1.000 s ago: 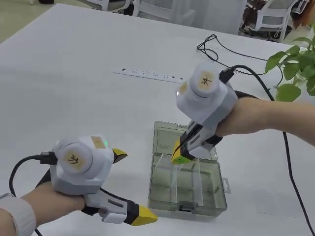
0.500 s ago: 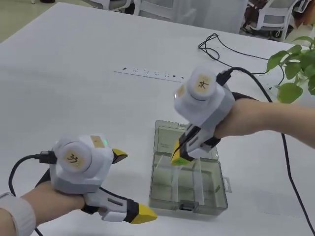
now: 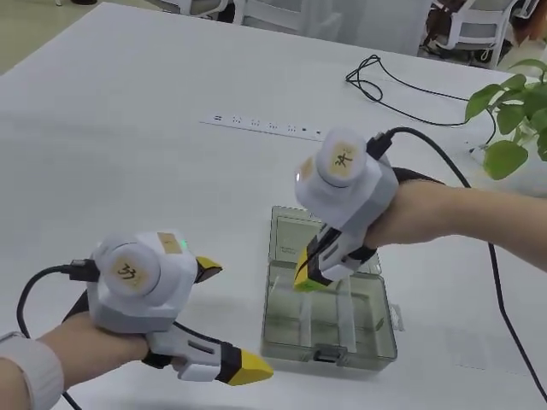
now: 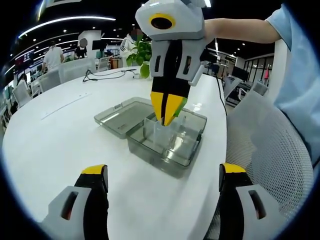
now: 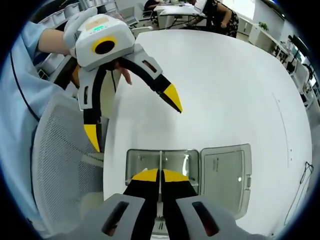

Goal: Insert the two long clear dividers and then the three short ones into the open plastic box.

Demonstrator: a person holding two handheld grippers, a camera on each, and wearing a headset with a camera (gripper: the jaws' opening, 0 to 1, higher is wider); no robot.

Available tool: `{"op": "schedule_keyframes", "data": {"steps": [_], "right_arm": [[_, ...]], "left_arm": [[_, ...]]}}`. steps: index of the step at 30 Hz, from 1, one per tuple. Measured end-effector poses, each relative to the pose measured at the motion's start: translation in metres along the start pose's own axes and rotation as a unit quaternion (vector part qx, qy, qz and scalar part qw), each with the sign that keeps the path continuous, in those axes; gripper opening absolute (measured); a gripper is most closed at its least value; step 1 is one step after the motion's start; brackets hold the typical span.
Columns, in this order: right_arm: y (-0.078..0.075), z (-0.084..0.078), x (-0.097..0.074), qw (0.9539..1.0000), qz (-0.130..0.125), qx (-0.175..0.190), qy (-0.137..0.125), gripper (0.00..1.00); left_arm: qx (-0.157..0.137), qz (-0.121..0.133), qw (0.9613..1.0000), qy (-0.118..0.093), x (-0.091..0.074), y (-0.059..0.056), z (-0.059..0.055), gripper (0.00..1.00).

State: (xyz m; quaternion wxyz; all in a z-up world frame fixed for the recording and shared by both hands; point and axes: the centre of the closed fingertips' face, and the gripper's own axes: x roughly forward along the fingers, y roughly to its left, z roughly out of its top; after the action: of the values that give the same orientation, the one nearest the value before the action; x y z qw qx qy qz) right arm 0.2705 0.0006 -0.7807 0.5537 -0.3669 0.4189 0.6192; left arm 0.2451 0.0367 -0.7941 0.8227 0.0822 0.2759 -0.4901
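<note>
The smoky clear plastic box (image 3: 272,342) lies open on the white table, its lid (image 3: 291,229) flat behind it. Clear dividers (image 3: 344,309) stand inside it. My right gripper (image 3: 305,278) points down into the left part of the box, jaws shut on a thin clear divider (image 4: 159,132) that hangs upright below the tips. In the right gripper view the gripper (image 5: 160,175) holds that divider (image 5: 160,162) edge-on over the box (image 5: 142,159). My left gripper (image 3: 229,320) hovers left of the box, open and holding nothing; its own view shows the box (image 4: 167,150) ahead.
A white power strip (image 3: 265,128) lies on the table beyond the box. A black cable (image 3: 385,81) curls at the far right, beside a green plant (image 3: 513,120). Office chairs (image 3: 479,30) stand past the table's far edge.
My right gripper has shifted slightly left and down over the box with the divider. The left gripper has stayed where it was, still open.
</note>
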Motion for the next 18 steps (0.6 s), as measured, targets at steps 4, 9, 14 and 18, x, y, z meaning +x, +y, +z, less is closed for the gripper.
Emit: {"op": "schedule_keyframes", "data": {"steps": [4,9,14,18], "right_arm": [[0.0,-0.001,0.003,1.0,-0.003,-0.001,-0.001,0.02],[-0.001,-0.001,0.007,1.0,-0.004,0.002,-0.002,0.02],[-0.002,-0.004,0.013,1.0,-0.005,0.004,0.006,0.02],[-0.001,-0.005,0.019,0.9999,-0.004,0.002,0.014,0.02]], "left_arm": [[0.0,0.0,1.0,0.0,0.0,0.0,0.0,0.94],[-0.001,0.0,1.0,0.001,0.0,0.0,-0.001,0.93],[-0.001,-0.002,1.0,0.003,-0.001,0.0,-0.001,0.93],[0.0,-0.002,1.0,0.003,-0.001,0.0,-0.001,0.93]]}}
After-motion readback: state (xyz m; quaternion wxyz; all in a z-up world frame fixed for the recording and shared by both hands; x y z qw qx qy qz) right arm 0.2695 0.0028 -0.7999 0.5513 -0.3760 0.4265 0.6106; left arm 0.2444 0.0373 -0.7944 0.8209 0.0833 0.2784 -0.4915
